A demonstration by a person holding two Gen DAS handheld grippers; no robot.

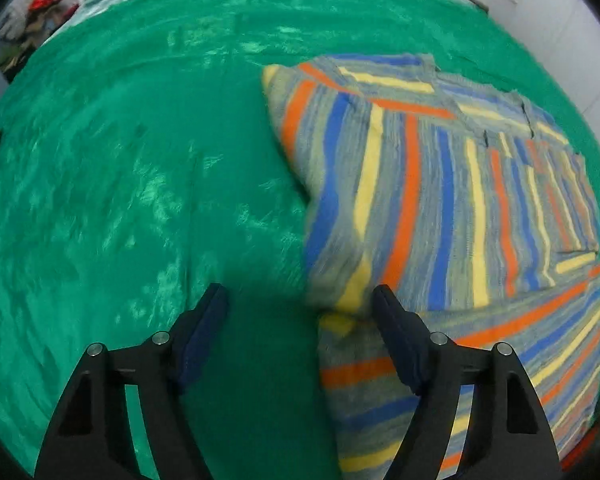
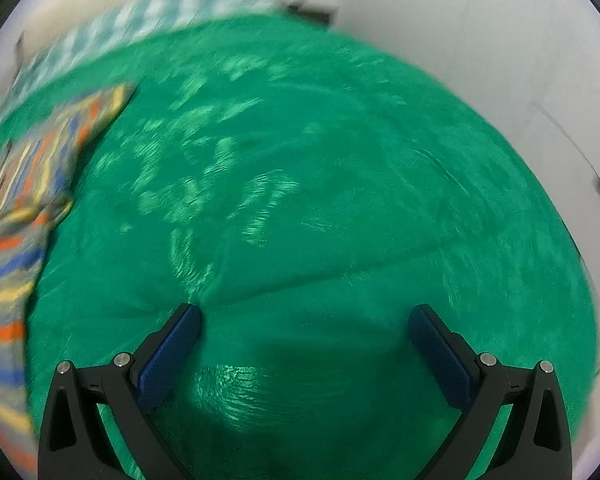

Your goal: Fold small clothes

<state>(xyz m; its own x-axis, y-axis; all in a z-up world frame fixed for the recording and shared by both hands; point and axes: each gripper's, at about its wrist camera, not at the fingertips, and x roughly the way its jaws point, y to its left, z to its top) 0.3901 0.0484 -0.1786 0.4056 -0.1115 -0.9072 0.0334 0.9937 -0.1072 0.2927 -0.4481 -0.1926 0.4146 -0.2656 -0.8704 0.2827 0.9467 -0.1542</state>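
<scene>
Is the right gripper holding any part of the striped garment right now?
No. The right gripper stands open over bare green blanket, with the striped garment off at the left edge.

The striped garment (image 2: pixel 16 240) runs off at 9 o'clock, smeared by blur; clutter (image 1: pixel 32 24) at 10 o'clock stays unidentifiable.

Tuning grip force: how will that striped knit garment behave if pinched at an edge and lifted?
The striped garment is probably floppy: it lies in soft folds on the green blanket, so it should drape rather than hold shape. The knit looks thick, so likely grippy, not slippery. Layers may separate when lifted.
</scene>
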